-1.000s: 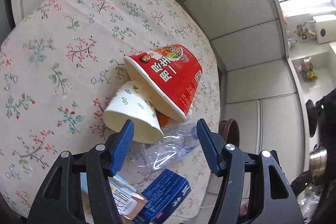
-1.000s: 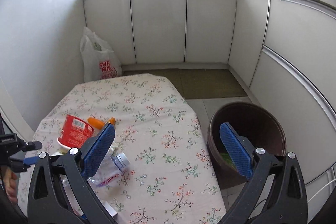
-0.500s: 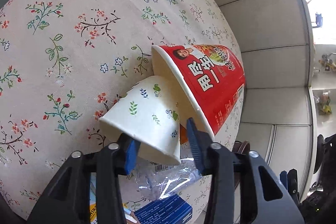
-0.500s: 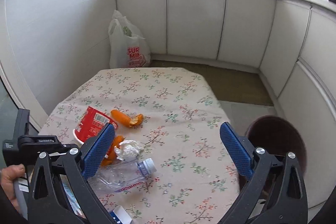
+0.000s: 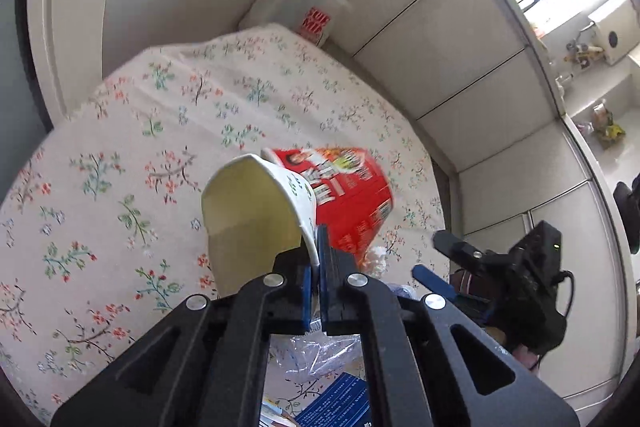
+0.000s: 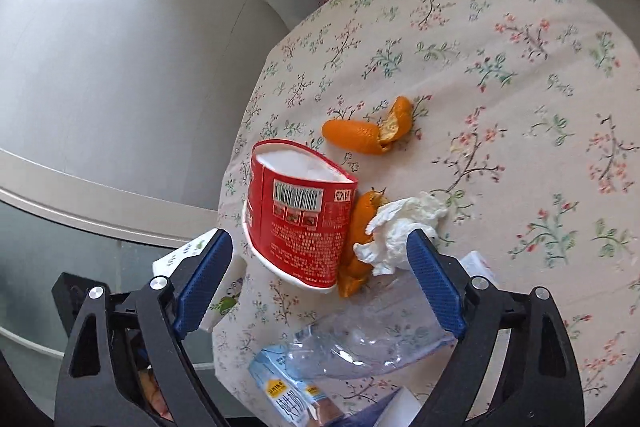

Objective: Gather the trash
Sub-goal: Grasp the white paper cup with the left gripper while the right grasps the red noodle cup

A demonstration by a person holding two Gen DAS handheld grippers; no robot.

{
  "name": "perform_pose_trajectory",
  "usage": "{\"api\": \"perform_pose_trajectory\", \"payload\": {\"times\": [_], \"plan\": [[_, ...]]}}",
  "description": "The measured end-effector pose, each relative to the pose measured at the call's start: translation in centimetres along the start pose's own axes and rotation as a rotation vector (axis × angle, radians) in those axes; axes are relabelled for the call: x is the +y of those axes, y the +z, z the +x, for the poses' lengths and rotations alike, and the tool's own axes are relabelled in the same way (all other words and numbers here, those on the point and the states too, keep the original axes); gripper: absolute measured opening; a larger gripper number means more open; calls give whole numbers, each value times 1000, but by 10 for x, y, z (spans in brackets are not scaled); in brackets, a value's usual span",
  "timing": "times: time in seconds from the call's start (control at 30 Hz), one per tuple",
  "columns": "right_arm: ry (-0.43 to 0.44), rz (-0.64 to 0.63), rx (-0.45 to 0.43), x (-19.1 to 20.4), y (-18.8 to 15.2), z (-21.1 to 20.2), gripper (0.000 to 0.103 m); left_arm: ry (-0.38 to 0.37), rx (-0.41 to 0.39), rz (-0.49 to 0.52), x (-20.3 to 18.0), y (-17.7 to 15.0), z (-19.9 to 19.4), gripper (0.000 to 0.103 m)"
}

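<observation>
White cabinet fronts (image 5: 460, 39), glossy wall (image 6: 120, 47), floral tablecloth (image 6: 500, 47).

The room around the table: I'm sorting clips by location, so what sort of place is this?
Likely a home kitchen: white cabinets under a sunlit counter with small items, and a floral tablecloth strewn with food trash.

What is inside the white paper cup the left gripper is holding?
The paper cup, pinched at its rim by the left gripper, shows only a bare cream inner wall. Its bottom is hidden behind the gripper, so small leftovers there cannot be ruled out.
</observation>
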State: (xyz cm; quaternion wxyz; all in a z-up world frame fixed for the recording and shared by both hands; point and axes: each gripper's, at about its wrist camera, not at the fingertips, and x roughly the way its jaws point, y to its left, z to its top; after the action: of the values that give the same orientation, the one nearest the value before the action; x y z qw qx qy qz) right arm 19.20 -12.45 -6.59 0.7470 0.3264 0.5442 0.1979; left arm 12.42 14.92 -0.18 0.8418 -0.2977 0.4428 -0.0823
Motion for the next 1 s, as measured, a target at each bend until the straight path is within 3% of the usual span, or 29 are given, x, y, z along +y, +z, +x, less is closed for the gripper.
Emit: {"api": "perform_pose_trajectory", "payload": {"times": [0.17,0.3,0.63,1.0], "plan": [[75,27,42,13,4,27,85,-16,-83,54,-11,12,-27,2],[47,-13,54,30,3,46,79,-29,-90,50,-8,12,-33,2],[11,45,71,24,3,87,68,-27,-78,32,2,14,-31,2],[15,0,-25,37,0,71,57,-16,-101,6,9,18,-35,2]]}}
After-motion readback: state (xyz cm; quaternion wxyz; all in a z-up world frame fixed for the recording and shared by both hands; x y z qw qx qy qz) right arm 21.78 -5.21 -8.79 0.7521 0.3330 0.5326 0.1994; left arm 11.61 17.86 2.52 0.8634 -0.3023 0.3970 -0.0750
